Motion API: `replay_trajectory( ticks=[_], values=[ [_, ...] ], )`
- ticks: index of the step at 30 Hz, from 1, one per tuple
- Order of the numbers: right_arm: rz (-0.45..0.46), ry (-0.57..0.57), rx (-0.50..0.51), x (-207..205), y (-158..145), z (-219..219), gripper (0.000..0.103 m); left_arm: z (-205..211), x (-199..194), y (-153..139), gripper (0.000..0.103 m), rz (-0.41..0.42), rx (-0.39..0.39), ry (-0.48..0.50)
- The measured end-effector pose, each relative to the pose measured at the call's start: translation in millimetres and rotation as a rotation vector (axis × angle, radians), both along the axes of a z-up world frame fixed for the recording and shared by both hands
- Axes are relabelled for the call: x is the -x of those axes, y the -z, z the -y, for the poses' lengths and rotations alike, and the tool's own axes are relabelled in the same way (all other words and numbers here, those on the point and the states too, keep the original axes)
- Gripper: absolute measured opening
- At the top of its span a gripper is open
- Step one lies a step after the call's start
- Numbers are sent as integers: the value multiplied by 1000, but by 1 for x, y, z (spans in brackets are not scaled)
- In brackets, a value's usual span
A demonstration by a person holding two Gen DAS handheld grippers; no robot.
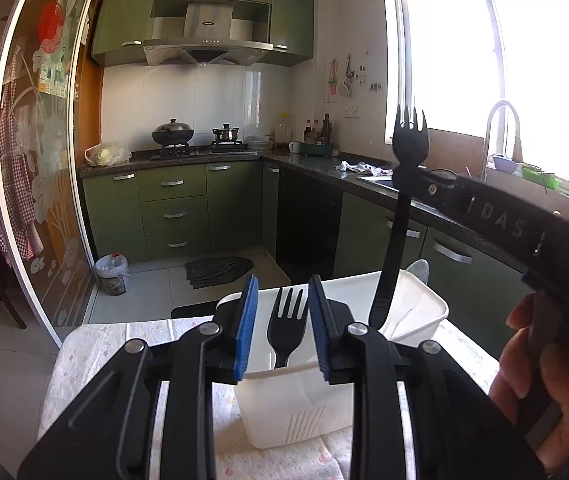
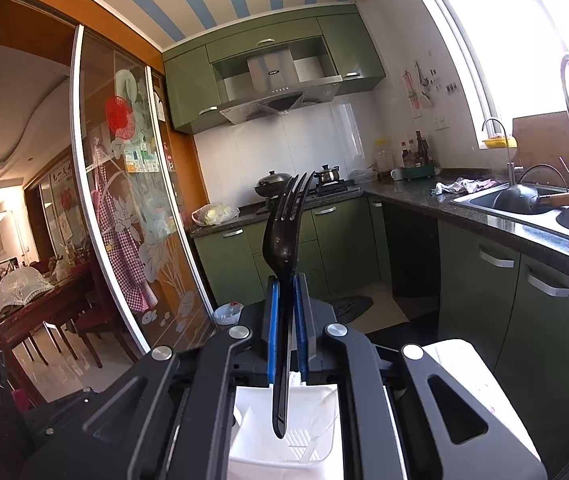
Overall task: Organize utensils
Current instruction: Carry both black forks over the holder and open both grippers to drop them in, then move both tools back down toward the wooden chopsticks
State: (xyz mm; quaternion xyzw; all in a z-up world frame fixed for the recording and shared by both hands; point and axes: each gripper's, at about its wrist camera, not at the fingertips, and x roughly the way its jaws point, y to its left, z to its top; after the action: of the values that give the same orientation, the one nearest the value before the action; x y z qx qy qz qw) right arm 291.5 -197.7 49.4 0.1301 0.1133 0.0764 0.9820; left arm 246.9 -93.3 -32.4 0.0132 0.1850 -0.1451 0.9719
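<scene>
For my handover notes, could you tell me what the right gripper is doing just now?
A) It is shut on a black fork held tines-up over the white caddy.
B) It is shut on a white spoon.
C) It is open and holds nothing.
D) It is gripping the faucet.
A: the right gripper pinches a black fork between its blue pads, tines up, above the white caddy.

My table (image 1: 84,360) is wearing a pale floral cloth (image 1: 96,344), and a white plastic caddy (image 1: 284,408) is sitting directly on that cloth, near the middle of what I am seeing.
</scene>
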Motion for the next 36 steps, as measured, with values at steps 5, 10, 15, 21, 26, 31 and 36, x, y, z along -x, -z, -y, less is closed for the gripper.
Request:
replay_trajectory(
  ticks=[5,10,15,21,26,31,36],
  values=[
    [-11,-3,49,5,23,-9,9,-9,12,-8,25,-1,16,12],
    [-20,-9,60,13,34,-15,9,-14,20,-13,26,-14,19,18],
    [-10,-12,93,28,35,-20,19,-15,27,-15,26,-26,11,20],
    [-4,-16,123,53,33,-19,34,-14,38,-15,26,-70,12,35],
    [-52,-25,149,91,27,-13,51,-13,55,-16,30,-156,-23,38],
    [-279,-34,251,133,40,-8,63,-13,81,0,46,-329,-118,33],
    [-573,-90,274,173,75,8,61,-21,112,27,46,-551,-205,33]
  ],
)
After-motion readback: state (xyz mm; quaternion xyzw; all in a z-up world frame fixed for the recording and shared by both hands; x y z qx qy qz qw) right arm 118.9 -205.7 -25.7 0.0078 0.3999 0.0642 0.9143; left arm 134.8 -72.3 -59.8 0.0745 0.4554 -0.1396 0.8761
